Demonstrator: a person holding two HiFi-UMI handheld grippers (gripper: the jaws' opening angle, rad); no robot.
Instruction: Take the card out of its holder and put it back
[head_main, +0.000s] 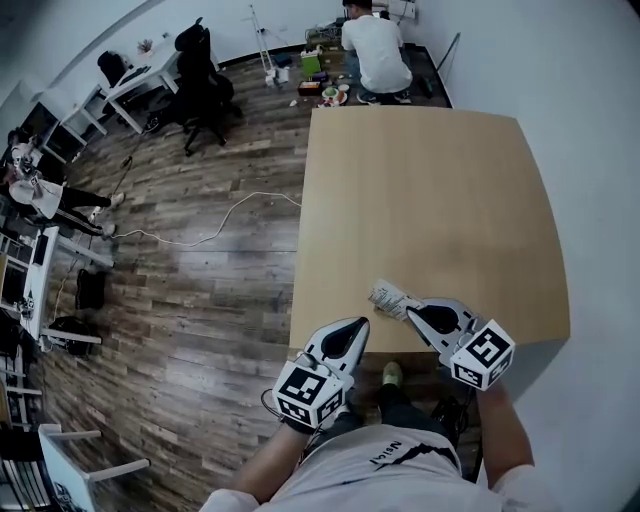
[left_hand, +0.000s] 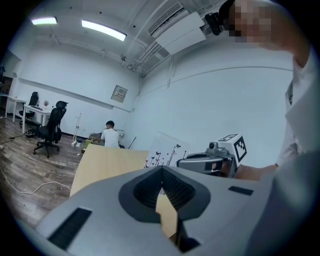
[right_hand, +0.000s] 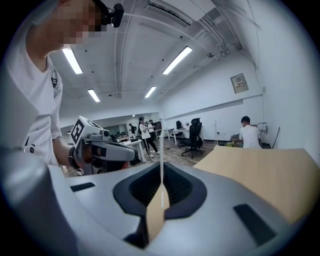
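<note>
Right gripper (head_main: 412, 313), held over the near edge of the table (head_main: 430, 190), jaws pinched on a thin printed card (head_main: 390, 297), which is raised off the tabletop. Left gripper (head_main: 356, 328) is held near it, jaws pressed together on nothing. Whether the card is sheathed in its holder cannot be made out.

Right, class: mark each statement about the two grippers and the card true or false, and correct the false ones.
1. The right gripper is shut on the card. True.
2. The left gripper grips the card too. False: its jaws are together on nothing, apart from the card.
3. The card lies flat at the middle of the table. False: it is held over the table's near edge.
4. A person in a white shirt is beyond the table's far end. True.
</note>
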